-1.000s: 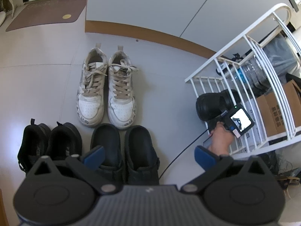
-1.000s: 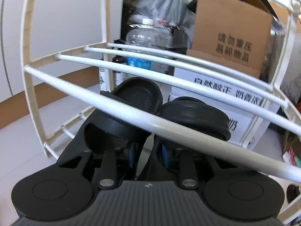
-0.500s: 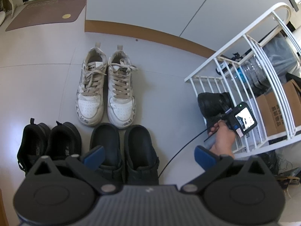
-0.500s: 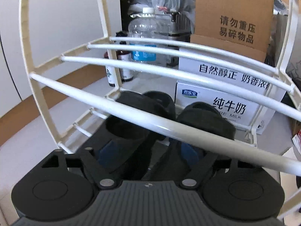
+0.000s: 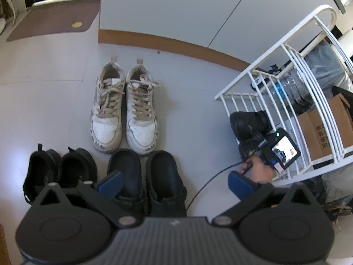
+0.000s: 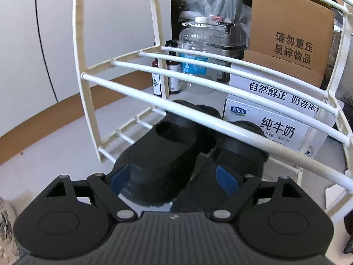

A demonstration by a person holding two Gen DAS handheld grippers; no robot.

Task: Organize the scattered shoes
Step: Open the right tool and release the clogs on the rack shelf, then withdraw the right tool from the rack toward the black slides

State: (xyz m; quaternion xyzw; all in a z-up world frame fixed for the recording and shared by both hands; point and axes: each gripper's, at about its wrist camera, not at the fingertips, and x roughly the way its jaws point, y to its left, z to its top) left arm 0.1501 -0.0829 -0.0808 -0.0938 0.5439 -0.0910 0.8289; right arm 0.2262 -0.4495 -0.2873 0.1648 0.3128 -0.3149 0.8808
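A pair of black slip-on shoes (image 6: 172, 145) stands side by side on the lowest shelf of the white wire rack (image 6: 154, 86). My right gripper (image 6: 174, 176) is open just behind them, its blue pads wide apart and not pressing either shoe. In the left wrist view the same pair (image 5: 249, 123) sits at the rack's (image 5: 286, 70) near end, with a hand (image 5: 256, 170) behind it. My left gripper (image 5: 174, 183) hangs open and empty over black clogs (image 5: 147, 176). White sneakers (image 5: 124, 114) and black sneakers (image 5: 59, 170) stand paired on the floor.
Behind the rack stand a cardboard box (image 6: 291, 28), a milk carton (image 6: 275, 119), a large water bottle (image 6: 196, 59) and small dark bottles (image 6: 157, 77). A black cable (image 5: 209, 181) trails over the floor. A brown mat (image 5: 55, 22) lies at the far left.
The right gripper went from shut on the black pair to open, leaving the shoes on the rack's lowest shelf, and drew back and up. The left gripper stayed still.
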